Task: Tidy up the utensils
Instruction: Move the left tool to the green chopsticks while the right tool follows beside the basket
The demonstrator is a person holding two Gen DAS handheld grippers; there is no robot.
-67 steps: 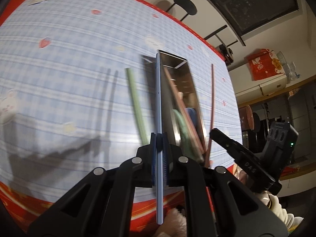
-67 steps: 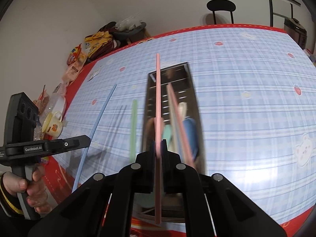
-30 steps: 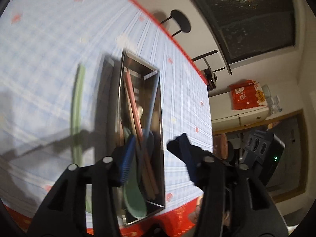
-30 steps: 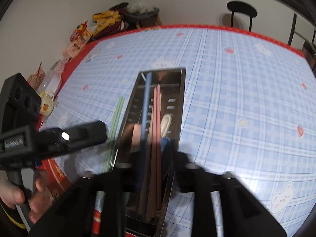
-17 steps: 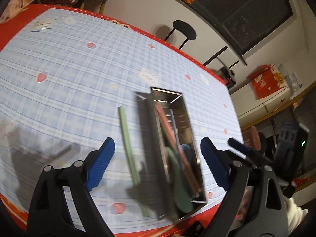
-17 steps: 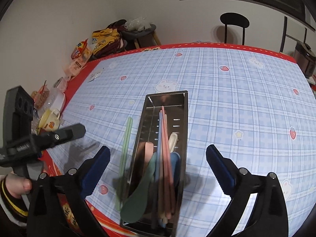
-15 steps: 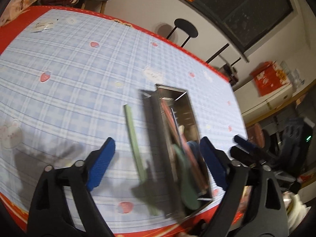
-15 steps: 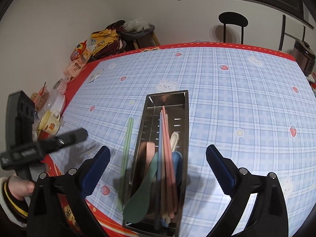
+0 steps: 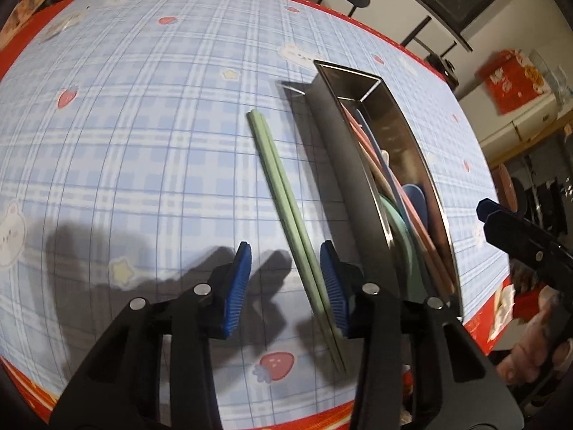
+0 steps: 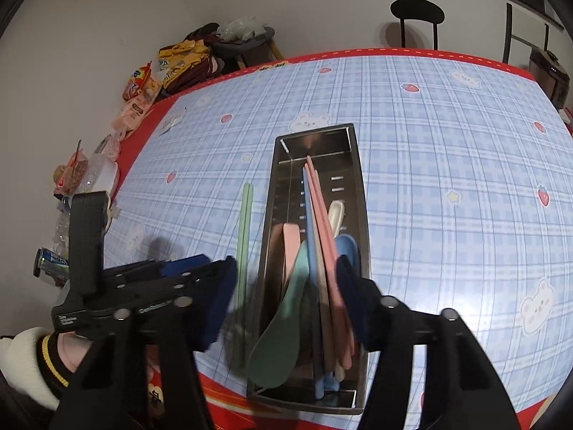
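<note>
A pair of green chopsticks (image 9: 286, 197) lies on the blue checked tablecloth just left of a long steel tray (image 9: 422, 165). My left gripper (image 9: 286, 283) is open and empty, low over the near end of the chopsticks, which pass between its blue pads. The tray (image 10: 361, 215) holds pink and blue chopsticks (image 10: 318, 222), a green spoon (image 10: 283, 326), a pink spoon and a blue spoon. The green chopsticks (image 10: 245, 222) also show in the right wrist view. My right gripper (image 10: 286, 301) is open and empty above the tray's near end.
The table's red front edge (image 9: 322, 412) runs just below the grippers. Snack bags and jars (image 10: 143, 86) crowd the far left off the table. A black stool (image 10: 417, 14) stands behind the table.
Both grippers dropped their blue and pink chopsticks into the tray and opened. The left gripper has since come down over the green chopsticks and its jaws have narrowed.
</note>
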